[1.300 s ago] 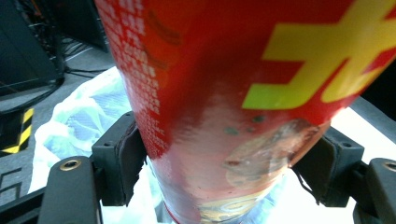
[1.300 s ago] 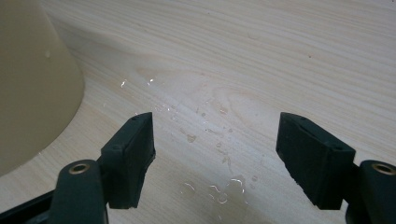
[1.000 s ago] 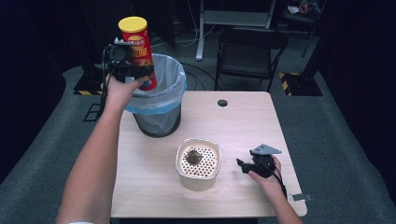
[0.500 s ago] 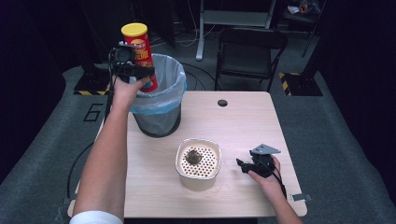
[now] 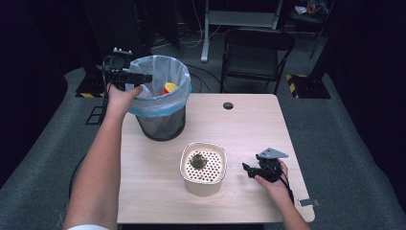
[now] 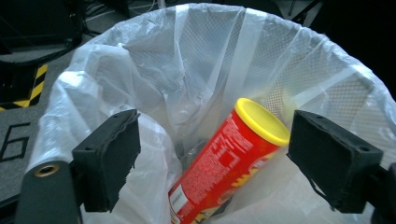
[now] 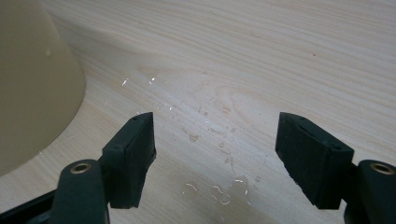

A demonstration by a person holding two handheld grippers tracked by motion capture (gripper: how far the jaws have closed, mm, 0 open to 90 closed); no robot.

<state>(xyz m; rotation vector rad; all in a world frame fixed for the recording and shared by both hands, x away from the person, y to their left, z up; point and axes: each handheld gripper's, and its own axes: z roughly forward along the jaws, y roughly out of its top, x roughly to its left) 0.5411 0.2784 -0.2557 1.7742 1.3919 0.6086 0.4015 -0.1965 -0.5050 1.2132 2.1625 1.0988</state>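
Dropped from the left gripper, whose jaws have just been opening and now stand apart and empty, the red cardboard can with its yellow plastic lid lies tilted inside the mesh bin, against its crinkled translucent liner at the table's far left. Near right, the right gripper rests open over the wet pale wood table beside a cream perforated bowl.

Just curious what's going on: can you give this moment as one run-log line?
left gripper: jaws just opened, empty | red can: lying tilted in bin | right gripper: open, idle over table
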